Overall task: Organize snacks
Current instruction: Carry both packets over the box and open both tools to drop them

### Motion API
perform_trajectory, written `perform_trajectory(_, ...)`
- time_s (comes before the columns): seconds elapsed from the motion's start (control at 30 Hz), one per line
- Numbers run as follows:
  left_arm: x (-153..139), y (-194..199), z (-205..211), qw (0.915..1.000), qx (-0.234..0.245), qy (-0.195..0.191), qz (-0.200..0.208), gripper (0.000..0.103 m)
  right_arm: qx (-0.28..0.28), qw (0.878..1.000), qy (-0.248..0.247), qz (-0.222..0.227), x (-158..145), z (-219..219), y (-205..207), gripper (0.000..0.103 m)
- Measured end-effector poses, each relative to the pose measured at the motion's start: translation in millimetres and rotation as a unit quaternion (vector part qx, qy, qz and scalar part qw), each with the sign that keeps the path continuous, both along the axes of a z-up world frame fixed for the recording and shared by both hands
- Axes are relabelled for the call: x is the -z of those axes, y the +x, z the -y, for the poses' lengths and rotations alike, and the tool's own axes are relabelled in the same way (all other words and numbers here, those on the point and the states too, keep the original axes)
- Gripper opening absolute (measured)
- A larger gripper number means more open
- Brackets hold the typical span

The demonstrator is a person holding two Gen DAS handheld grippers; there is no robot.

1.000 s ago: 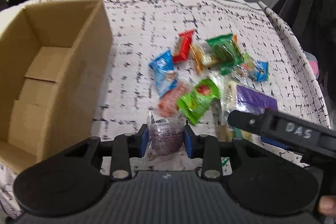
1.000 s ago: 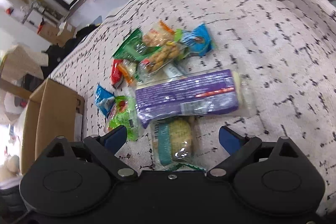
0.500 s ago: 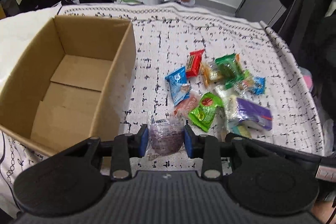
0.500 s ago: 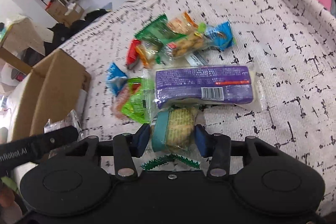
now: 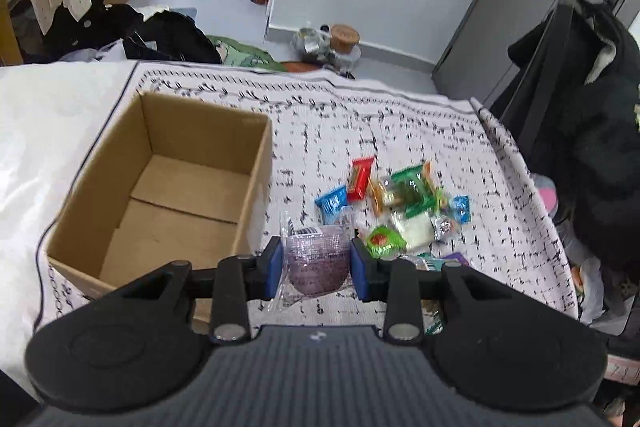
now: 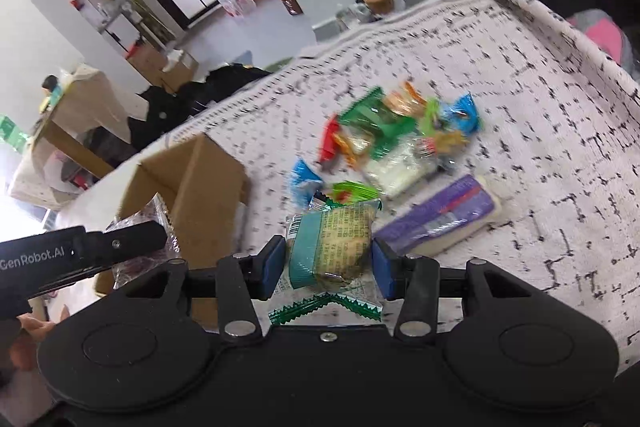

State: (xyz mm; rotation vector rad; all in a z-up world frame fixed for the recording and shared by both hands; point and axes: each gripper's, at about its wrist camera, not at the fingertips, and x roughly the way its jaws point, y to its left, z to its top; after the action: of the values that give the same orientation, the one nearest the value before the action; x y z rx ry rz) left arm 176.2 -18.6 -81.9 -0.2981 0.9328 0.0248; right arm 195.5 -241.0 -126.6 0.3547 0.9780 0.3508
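My left gripper (image 5: 317,267) is shut on a clear packet with a purple snack (image 5: 316,263), held above the cloth just right of an open cardboard box (image 5: 168,187) that holds nothing. My right gripper (image 6: 329,261) is shut on a teal-and-clear snack packet (image 6: 332,247), lifted off the cloth. The left gripper's arm (image 6: 80,251) shows at the left of the right wrist view, in front of the box (image 6: 192,183). Several loose snack packets (image 5: 400,203) lie in a heap right of the box. A long purple packet (image 6: 440,215) lies beside the heap (image 6: 384,135).
The white cloth with black marks (image 5: 400,123) covers the surface and drops off at its right edge (image 5: 516,163). Dark clothes hang at the right (image 5: 592,131). Bags, boxes and a jar stand on the floor beyond the far edge (image 5: 344,39).
Both grippers have risen and pulled back, each carrying its packet. The right gripper went from open to shut on the teal packet. The box now sits further ahead.
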Motion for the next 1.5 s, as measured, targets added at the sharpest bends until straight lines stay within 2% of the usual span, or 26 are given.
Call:
perform_trajectory(0.37, -12.2, -9.0, -45.0, 0.9989, -0.045, -0.002, 0.014, 0.034, -0.011, 0.999, 0.023, 0.025, -20.1, -30.2, -4.3, 0.045)
perform_trajectory(0.73, 4.3, -2.5, -97.5, 0.9949, -0.100, -0.009, -0.002, 0.034, -0.028, 0.998, 0.037, 0.036, -32.9, -78.8, 6.6, 0.045)
perform_trajectory(1.07, 18.4, -2.1, -130.1, 0.9911, -0.130, -0.017, -0.020, 0.035, -0.060, 0.996, 0.049, 0.033, -36.7, -131.0, 17.0, 0.045)
perform_trajectory(1.4, 14.9, -3.7, -146.2, 0.9895, -0.141, -0.016, -0.024, 0.043, -0.074, 0.996, 0.051, 0.026, -35.1, -159.5, 20.2, 0.046)
perform_trajectory(1.5, 14.7, -4.2, -151.2, 0.9892, -0.143, -0.014, -0.028, 0.048, -0.079, 0.995, 0.052, 0.023, -33.3, -164.2, 21.4, 0.049)
